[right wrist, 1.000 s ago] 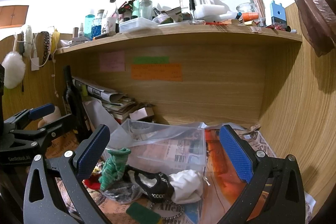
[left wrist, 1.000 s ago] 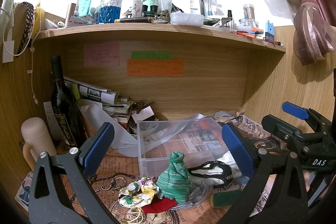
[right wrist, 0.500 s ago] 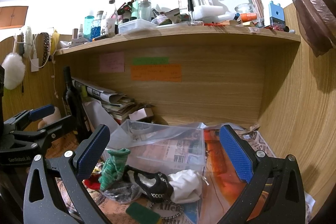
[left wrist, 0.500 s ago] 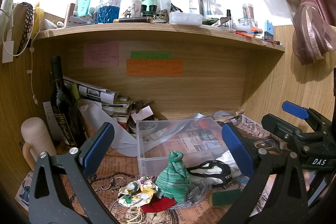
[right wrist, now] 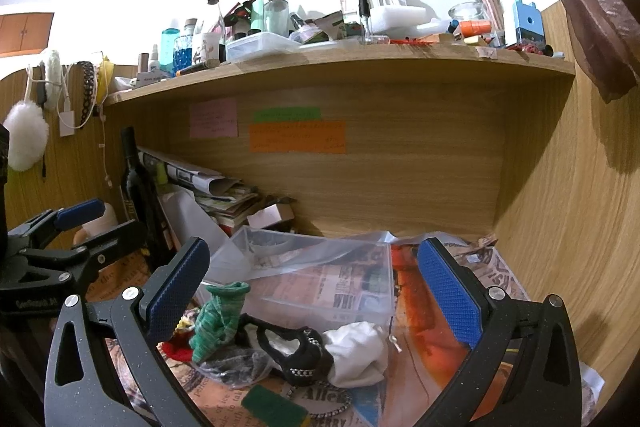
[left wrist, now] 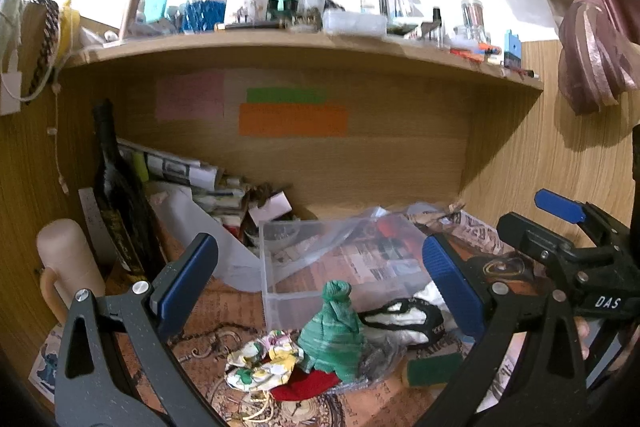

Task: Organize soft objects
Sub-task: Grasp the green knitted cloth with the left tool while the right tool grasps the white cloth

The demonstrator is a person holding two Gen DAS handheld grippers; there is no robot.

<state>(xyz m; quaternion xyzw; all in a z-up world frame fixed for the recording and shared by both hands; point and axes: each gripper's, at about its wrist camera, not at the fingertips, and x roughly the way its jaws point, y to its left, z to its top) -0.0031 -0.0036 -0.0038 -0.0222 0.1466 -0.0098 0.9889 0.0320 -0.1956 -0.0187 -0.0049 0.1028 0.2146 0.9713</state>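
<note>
soft objects lie in a loose heap at the lower centre of both views, on the newspaper-covered desk [right wrist: 492,267] just in front of a clear plastic box [left wrist: 340,259]. a green striped cloth bundle [left wrist: 334,337] stands upright in the middle of the left wrist frame, its knotted top overlapping the box's front wall. to its lower left sits a floral yellow-and-white cloth [left wrist: 262,361], touching a red cloth [left wrist: 304,383] that pokes out beneath the green one. right of the bundle a black-and-white slipper-like piece [left wrist: 404,315] lies on its side, and a green sponge [left wrist: 432,367] rests near the lower right. in the right wrist frame a crumpled white cloth [right wrist: 356,351] sits just beside the black piece, low and centre.

the left gripper [left wrist: 320,287] hangs above the heap with its blue pads spread wide and nothing between them. the right gripper [right wrist: 316,291] is likewise spread wide and holds nothing, framing the box and the heap.

a dark wine bottle [left wrist: 120,195] stands upright at the left of the frame, beside stacked papers [left wrist: 180,171]. coloured sticky notes [right wrist: 298,137] are on the back panel, centre. bottles and jars crowd the shelf [right wrist: 340,61] across the upper part.
</note>
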